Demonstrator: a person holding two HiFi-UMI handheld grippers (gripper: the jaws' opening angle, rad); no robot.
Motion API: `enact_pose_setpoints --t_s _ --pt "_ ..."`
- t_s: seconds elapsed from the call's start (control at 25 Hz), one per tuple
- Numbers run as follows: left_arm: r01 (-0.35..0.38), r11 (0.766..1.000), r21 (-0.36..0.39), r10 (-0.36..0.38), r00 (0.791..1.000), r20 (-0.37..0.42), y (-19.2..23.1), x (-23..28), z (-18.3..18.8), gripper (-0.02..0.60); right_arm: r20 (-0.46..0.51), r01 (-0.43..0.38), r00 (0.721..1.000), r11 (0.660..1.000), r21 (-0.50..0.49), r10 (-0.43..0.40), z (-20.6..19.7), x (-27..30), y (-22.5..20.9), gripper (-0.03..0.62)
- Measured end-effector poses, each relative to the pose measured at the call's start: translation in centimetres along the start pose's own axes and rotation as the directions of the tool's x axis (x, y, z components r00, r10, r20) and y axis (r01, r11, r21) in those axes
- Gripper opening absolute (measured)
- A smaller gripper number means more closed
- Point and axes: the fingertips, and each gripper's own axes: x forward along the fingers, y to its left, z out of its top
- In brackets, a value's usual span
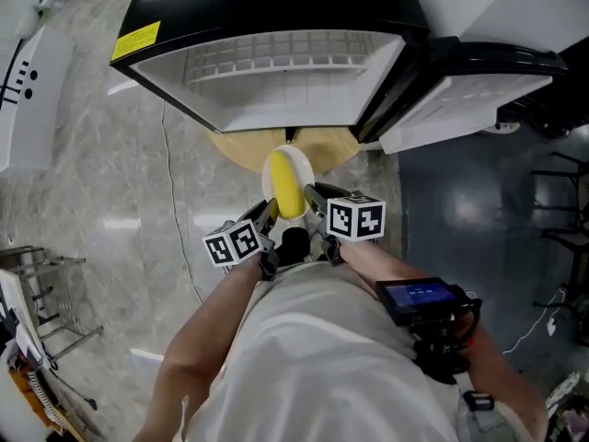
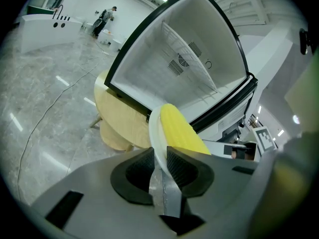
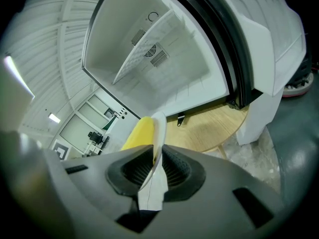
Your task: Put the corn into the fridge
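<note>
A yellow corn cob (image 1: 287,190) lies on a white oval plate (image 1: 300,162) held between both grippers. My left gripper (image 1: 268,217) is shut on the plate's left rim (image 2: 155,136), with the corn (image 2: 180,131) just beyond its pads. On the opposite rim (image 3: 159,128) my right gripper (image 1: 313,197) is shut too, the corn (image 3: 137,132) showing to its left. Ahead stands the small black fridge (image 1: 276,44) with its door (image 1: 479,86) swung open to the right. Its white interior (image 2: 189,68) holds a wire shelf (image 3: 144,51).
The fridge stands on a round wooden table (image 1: 235,147) over a marbled floor. A cable (image 1: 175,201) runs across the floor at the left. A wire rack (image 1: 41,293) stands at the lower left, and a dark mat (image 1: 479,210) lies at the right.
</note>
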Motion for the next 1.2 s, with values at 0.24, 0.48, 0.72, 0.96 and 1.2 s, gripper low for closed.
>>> enact_pose_setpoints --t_s 0.24,0.48,0.72,0.96,1.2 --pt "-0.025 1.000 -0.017 0.025 1.000 0.008 1.4 0.5 0.9 0.064 -0.019 0.001 1.000 1.000 -0.007 -0.001 0.5 1.5 -0.1 0.061" --pt "-0.050 0.998 -0.042 0.052 0.998 0.025 2.2 1.1 1.7 0.064 -0.035 0.000 0.999 1.000 -0.017 0.000 1.1 3.0 -0.5 0.061" --pt "-0.058 0.997 -0.048 0.061 0.997 0.056 3.2 1.6 3.6 0.064 -0.038 -0.010 0.999 0.999 -0.037 0.009 2.3 5.1 -0.6 0.063" --pt "-0.070 0.996 -0.049 0.073 0.994 0.076 3.6 2.6 4.8 0.064 -0.045 -0.021 0.999 0.998 -0.052 0.019 3.2 6.1 -1.0 0.063" --pt "-0.082 0.995 -0.054 0.087 0.993 0.082 4.7 3.1 5.0 0.064 -0.044 -0.060 0.997 0.995 -0.079 0.056 3.6 7.3 -1.0 0.061"
